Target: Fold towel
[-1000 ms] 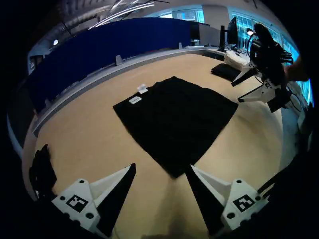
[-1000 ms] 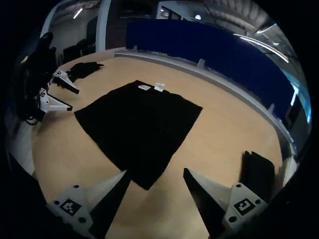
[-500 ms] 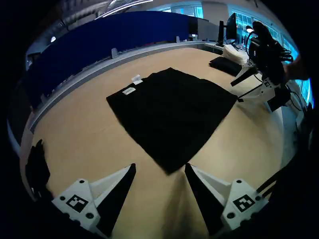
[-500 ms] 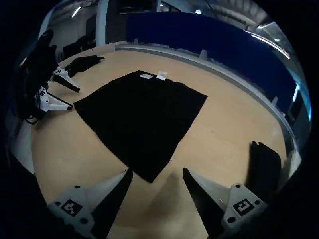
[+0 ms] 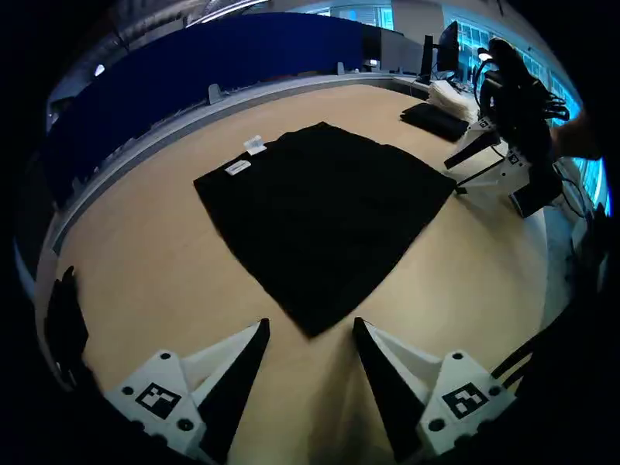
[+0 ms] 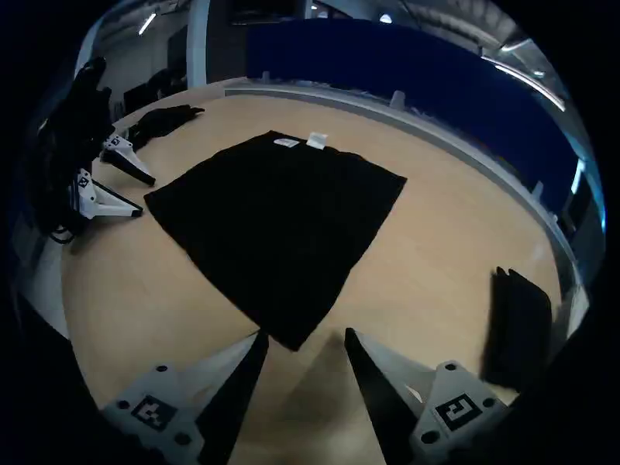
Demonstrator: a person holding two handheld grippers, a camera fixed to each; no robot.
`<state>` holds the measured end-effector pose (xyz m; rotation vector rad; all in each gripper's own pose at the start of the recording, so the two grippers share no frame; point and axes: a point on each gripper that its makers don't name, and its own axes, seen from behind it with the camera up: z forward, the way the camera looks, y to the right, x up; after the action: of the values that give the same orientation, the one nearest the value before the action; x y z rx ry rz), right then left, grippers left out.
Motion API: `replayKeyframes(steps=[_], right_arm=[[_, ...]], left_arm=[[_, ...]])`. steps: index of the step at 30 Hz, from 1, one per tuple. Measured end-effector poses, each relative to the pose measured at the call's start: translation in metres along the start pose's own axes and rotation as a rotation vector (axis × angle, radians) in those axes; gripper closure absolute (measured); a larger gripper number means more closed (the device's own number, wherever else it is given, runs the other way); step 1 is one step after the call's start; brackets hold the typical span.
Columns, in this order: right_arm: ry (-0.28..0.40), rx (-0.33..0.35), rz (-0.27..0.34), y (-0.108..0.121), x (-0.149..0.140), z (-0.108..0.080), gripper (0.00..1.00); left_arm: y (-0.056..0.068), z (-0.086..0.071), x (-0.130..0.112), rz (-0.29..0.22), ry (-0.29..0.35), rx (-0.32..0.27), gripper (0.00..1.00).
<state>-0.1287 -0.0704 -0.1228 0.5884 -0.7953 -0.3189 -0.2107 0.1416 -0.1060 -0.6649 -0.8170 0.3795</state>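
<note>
black towel [image 5: 325, 209] is lying flat, unfolded, on the wood table [image 5: 147, 256]. left gripper [image 5: 310, 321] & right gripper [image 6: 305, 333] are both hovering w/ jaws open, empty. each is facing its own near corner, pointing btwn its tips; neither looking closer.

Left gripper [image 5: 311, 327], right gripper [image 6: 306, 338] moved nearer towel [image 5: 325, 209] corners; finger gaps slightly narrower.
</note>
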Motion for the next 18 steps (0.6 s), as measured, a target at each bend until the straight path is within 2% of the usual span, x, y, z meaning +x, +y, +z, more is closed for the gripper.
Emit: replayKeyframes(steps=[4,12,16,18], right_arm=[[0.0,0.011,-0.001,-0.002,0.0,0.0,0.31],[0.0,0.03,-0.001,-0.006,0.0,0.002,0.42],[-0.001,0.046,0.01,-0.01,0.001,0.003,0.51],[-0.002,0.055,0.014,-0.013,0.001,0.004,0.58]], left_arm=[[0.0,-0.001,0.001,-0.013,-0.001,0.0,0.27],[0.001,-0.002,0.001,-0.022,-0.004,-0.001,0.3],[0.005,-0.001,0.001,-0.024,-0.005,-0.011,0.42],[0.007,0.0,0.001,-0.026,-0.005,-0.013,0.45]])
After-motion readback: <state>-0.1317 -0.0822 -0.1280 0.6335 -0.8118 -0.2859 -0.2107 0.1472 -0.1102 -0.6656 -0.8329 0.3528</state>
